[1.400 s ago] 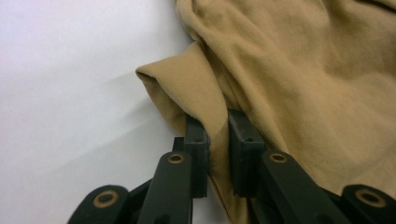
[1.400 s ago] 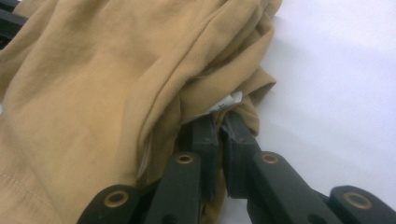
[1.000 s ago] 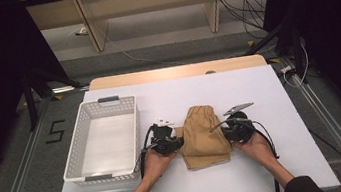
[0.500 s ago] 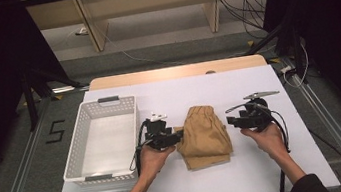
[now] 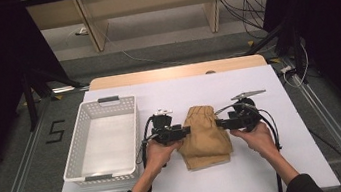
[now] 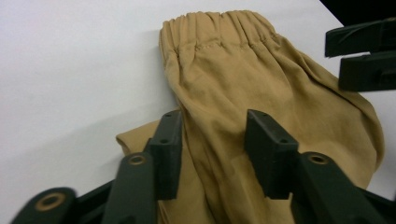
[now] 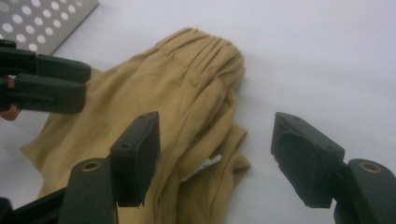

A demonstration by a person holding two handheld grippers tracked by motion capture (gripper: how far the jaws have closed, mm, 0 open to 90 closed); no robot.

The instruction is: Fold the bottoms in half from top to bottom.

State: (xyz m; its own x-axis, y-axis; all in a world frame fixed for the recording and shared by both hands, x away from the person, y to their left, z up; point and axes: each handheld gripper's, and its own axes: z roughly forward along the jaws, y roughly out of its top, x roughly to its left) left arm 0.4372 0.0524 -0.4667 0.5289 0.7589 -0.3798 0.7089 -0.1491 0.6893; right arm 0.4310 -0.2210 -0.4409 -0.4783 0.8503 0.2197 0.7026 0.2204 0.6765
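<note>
I count one folded tan garment (image 5: pixel 205 135) on the white surface (image 5: pixel 269 163), one white perforated basket (image 5: pixel 101 138) beside it, and two grippers: my left gripper (image 5: pixel 187 130) and my right gripper (image 5: pixel 219 123).

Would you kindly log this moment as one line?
cloth: folded, on table | left gripper: open over cloth | right gripper: open | basket: empty

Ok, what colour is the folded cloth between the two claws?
Plain tan, a mustard-brown, with no pattern. The cloth shows best in the left gripper view.
</note>
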